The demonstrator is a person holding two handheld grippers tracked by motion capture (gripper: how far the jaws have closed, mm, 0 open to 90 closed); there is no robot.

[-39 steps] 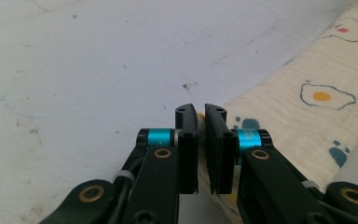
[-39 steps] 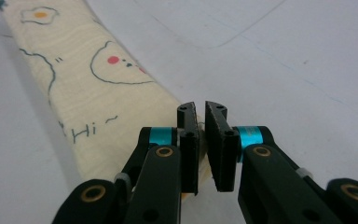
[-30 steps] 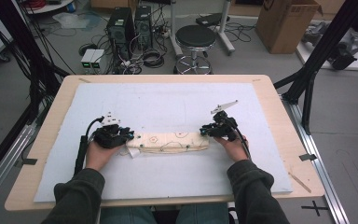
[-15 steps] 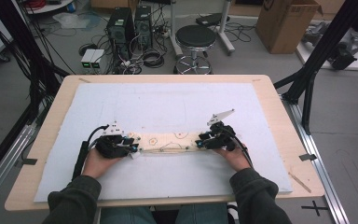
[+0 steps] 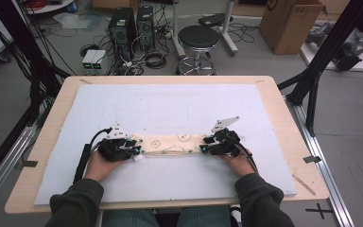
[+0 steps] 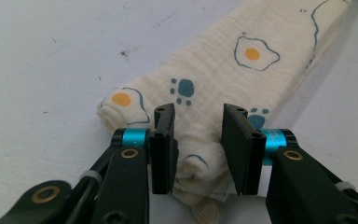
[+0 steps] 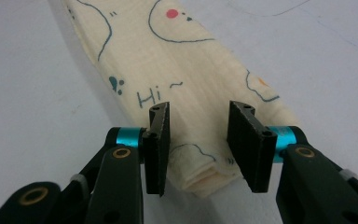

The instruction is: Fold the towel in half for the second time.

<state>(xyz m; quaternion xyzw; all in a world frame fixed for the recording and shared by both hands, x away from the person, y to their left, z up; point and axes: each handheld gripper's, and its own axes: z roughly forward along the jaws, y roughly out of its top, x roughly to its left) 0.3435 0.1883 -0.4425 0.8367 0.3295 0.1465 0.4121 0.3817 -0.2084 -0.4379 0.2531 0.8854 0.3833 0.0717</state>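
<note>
a long, folded strip of soft cream cloth with little blue paw prints and fried-egg pictures [image 5: 172, 143] lies flat on the white foam mat [image 5: 179, 106] that covers the wooden table [image 5: 288, 142], near the person's side. the left gripper [image 6: 198, 149] sits at the cloth's left end and the right gripper [image 7: 200, 149] sits at its right end.

on both grippers the black jaws stand apart, one on each side of the cloth end. they are not pinching it. in the left gripper view the end looks rolled and bumpy. in the right gripper view the end shows a few neat layers stacked up.

this cloth looks very light and floppy. it will bend and sag if you lift it, and the folds can slip open. it will not break. i think the best place to grab is right at each end, squeezing all the layers together, so none fall loose. lifting both ends at once should keep it straight.
</note>
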